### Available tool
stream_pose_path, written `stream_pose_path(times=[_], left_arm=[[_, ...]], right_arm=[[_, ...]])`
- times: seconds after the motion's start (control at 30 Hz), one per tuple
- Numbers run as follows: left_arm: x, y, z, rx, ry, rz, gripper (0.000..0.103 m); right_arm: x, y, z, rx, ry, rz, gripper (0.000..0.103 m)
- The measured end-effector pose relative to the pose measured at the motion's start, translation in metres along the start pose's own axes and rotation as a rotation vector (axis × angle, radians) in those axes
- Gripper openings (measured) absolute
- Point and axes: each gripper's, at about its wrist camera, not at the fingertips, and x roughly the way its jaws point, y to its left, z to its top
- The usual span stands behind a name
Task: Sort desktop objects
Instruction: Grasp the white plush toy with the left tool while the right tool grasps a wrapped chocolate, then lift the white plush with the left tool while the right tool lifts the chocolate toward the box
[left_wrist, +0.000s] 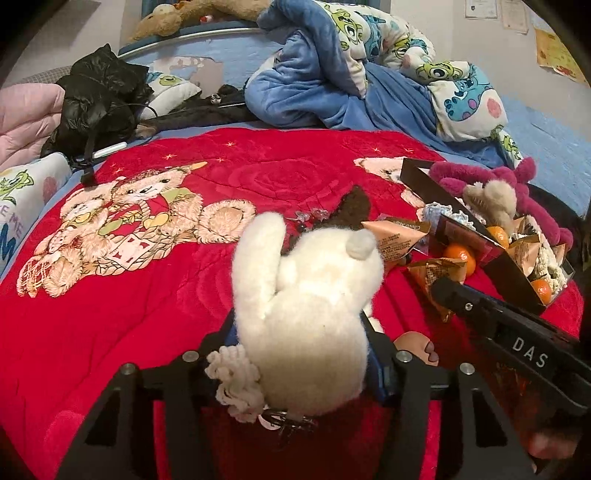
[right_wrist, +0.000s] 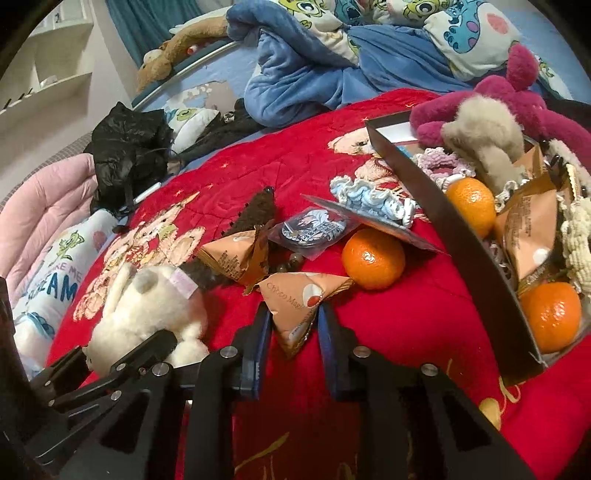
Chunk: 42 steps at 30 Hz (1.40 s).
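Note:
My left gripper (left_wrist: 299, 332) is shut on a white plush toy (left_wrist: 310, 317) above the red blanket; the toy hides the fingertips. The same toy shows in the right wrist view (right_wrist: 147, 310), at the left. My right gripper (right_wrist: 293, 317) is shut on an orange triangular snack packet (right_wrist: 299, 306). A second snack packet (right_wrist: 236, 258), a round badge in a clear sleeve (right_wrist: 310, 229), a brown plush piece (right_wrist: 255, 214), a blue crocheted piece (right_wrist: 369, 199) and a loose tangerine (right_wrist: 373, 258) lie just beyond it. The right gripper also shows in the left wrist view (left_wrist: 443, 288).
A dark box (right_wrist: 461, 236) at the right holds tangerines (right_wrist: 550, 317), snack packets, crocheted pieces and a beige plush (right_wrist: 484, 133). A magenta plush (right_wrist: 517, 96) lies behind it. A blue quilt (left_wrist: 332, 81), a black jacket (left_wrist: 99, 92) and pillows lie farther back.

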Motion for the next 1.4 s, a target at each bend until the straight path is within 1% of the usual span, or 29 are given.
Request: stream_pose_path(times=[0.27,0.47,0.77,1.23,1.4], left_arm=[[-0.007,-0.006,0.000,0.023,-0.015,0.012,0.059],[-0.015,-0.008,0.001,0.034,-0.045,0.024,0.059],[-0.029,-0.016,0.004,0.052,-0.085,0.002,0.059],[-0.042,-0.028,0.007,0.063,-0.132,-0.027,0.059],[-0.042,-0.032,0.008,0.066,-0.128,-0.041,0.059]], right_arm=[[-0.009,0.016,-0.001,-0.082,-0.022,-0.038,0.024],[-0.016,0.029,-0.002,-0.163,-0.044,-0.082,0.024],[-0.030,0.044,-0.005,-0.270,-0.088,-0.148,0.024],[-0.044,0.036,-0.003,-0.259,-0.107,-0.161,0.024],[-0.049,0.032,-0.002,-0.255,-0.113,-0.165,0.024]])
